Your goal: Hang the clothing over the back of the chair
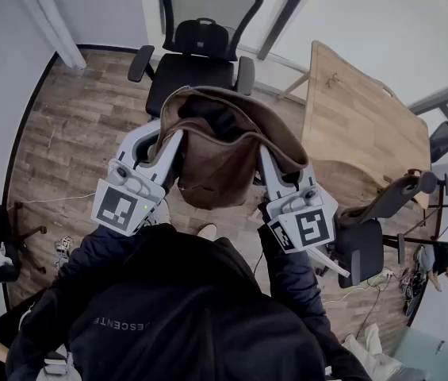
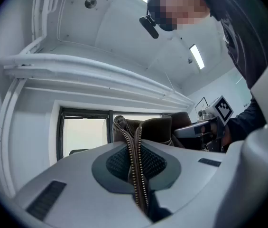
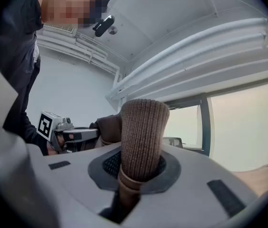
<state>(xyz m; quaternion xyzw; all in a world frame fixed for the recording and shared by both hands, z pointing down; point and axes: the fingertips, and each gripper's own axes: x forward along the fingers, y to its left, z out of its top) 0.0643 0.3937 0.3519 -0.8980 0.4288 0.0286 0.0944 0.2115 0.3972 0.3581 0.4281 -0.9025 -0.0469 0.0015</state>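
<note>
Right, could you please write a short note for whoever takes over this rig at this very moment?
The left hand-held gripper is shut on the zipper edge of the brown jacket.
The right hand-held gripper is shut on the jacket's ribbed knit band.
The jacket hangs between both grippers, in front of the black mesh office chair.
Done: jacket lifted.
Left: drape it over the backrest, then release.
</note>
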